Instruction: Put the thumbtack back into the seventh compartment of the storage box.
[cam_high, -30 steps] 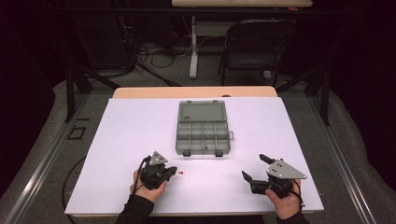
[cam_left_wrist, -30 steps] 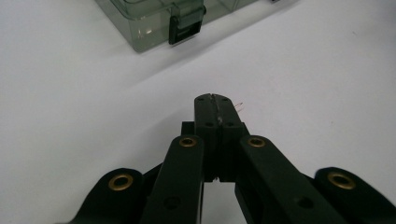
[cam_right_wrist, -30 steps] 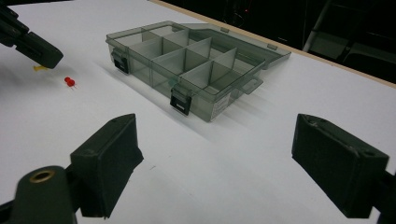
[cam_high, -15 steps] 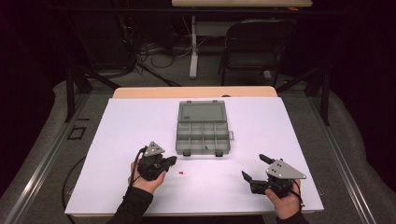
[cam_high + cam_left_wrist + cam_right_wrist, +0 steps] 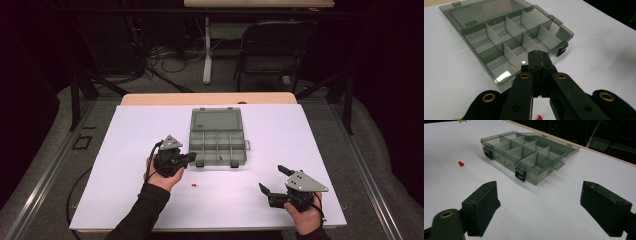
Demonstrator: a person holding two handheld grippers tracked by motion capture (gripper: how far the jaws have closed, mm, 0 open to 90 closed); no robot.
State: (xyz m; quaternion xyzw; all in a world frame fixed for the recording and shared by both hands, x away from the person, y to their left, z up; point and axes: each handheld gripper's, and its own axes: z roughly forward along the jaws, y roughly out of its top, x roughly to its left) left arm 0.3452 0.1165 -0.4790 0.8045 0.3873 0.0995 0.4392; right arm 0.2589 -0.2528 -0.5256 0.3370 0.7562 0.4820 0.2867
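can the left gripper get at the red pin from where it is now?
Probably yes. The red pin lies on bare white table, just below the left gripper, nothing between. Its jaws are shut, so they would have to open first.

You get a brightly lit table [image 5: 125,150] against dark surroundings; glare glints on the box [image 5: 504,77], and near jaws blur slightly.

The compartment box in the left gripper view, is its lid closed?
No, the compartment box lies open, with its lid folded back flat on the table and the dividers exposed.
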